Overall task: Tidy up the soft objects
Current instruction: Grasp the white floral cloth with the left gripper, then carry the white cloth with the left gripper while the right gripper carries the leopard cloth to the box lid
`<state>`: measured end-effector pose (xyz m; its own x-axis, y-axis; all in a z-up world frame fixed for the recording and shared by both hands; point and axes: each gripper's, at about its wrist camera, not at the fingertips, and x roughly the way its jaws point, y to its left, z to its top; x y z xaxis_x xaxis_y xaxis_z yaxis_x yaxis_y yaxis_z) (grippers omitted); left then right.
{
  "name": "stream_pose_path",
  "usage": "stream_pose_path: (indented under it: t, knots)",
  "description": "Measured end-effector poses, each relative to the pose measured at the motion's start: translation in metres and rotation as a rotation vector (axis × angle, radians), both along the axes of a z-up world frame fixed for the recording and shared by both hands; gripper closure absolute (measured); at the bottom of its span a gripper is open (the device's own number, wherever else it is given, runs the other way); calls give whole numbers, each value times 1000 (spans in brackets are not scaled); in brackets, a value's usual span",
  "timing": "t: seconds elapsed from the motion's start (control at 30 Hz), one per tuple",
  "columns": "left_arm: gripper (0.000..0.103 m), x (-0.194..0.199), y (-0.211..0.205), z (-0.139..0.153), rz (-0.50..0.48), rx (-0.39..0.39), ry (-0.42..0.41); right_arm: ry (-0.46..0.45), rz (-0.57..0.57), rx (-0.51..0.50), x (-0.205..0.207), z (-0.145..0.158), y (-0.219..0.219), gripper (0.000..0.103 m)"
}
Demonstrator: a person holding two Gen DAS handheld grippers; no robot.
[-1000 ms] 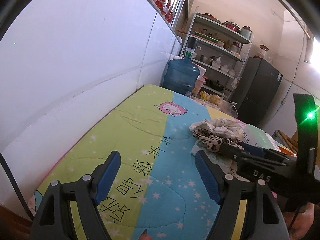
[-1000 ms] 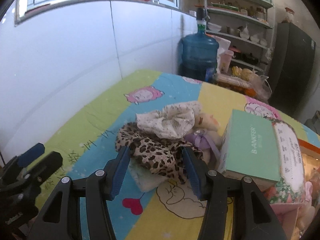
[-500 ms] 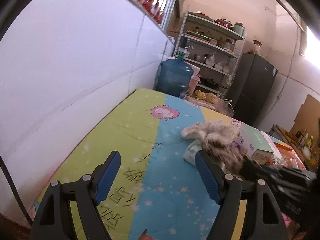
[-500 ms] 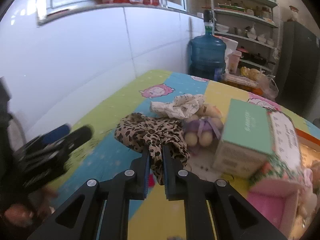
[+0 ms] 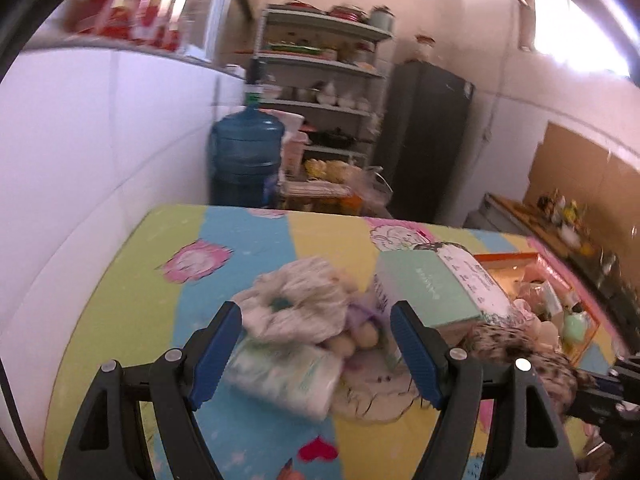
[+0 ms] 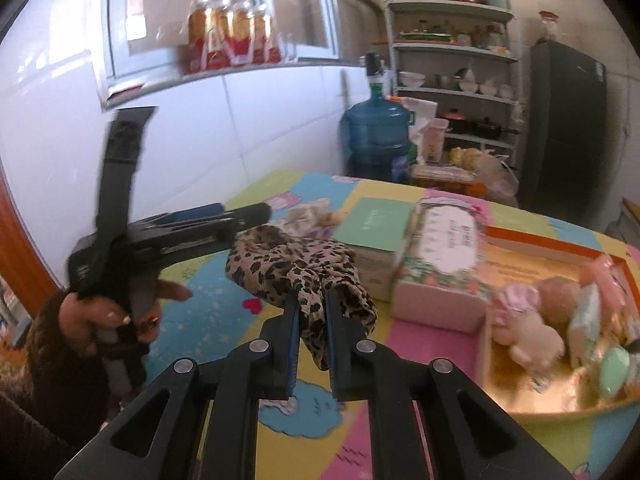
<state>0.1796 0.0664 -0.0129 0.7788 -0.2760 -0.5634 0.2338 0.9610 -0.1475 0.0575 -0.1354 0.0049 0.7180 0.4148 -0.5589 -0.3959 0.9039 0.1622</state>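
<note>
My right gripper (image 6: 312,300) is shut on a leopard-print cloth (image 6: 288,268) and holds it lifted above the colourful quilt; the cloth also shows at the right of the left wrist view (image 5: 516,344). My left gripper (image 5: 316,320) is open and empty, its fingers to either side of a pile: a cream floral cloth (image 5: 300,300), a white soft pack (image 5: 284,372) and a small plush toy (image 5: 356,340). In the right wrist view the left gripper (image 6: 240,216) sits left of the cloth.
A mint-green box (image 5: 436,292) lies beside the pile. An orange-rimmed box (image 6: 560,264) at the right holds plush toys (image 6: 524,320). A blue water jug (image 5: 246,156), shelves (image 5: 320,92) and a dark fridge (image 5: 424,136) stand beyond the table; a white tiled wall is on the left.
My right gripper lifted the leopard cloth off the pile and carried it right, toward the orange-rimmed box. My left gripper swung right to face the remaining pile.
</note>
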Motion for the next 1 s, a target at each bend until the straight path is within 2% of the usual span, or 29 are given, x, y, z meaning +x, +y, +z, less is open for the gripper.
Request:
stream_pose_path:
  t: [0.17,0.2,0.27,0.33,0.37,0.47,0.5,0.57,1.0]
  knots:
    - [27,36,-18,-18,56,56,87,2,-30,48,-4,-2,-24,91]
    - [33,41,-18,-22,67,56,112,3,-33,58,-5,-3,-27,91]
    - [38,49,-17,-30,84,59,145,3,-35,72,-7,-3,-33,90]
    - [41,50,-15,-34,92,63,145,7,-33,81,-8,-5,-37,90]
    - [48,51,-16,-36,91,59,147,9,-32,84,-7,-6,-36,90]
    - [81,51,-14,-39,83,38,157,15,-24,97,-6,-8,-38,90]
    - [89,52,-14,-40,83,36,157,17,-21,101,-6,-8,-38,90]
    - [94,48,-11,-39,83,21,137,20,-19,109,-5,-10,-39,90]
    - [96,6,-5,-5,118,4,-3,25,-27,117,-3,-10,-40,90]
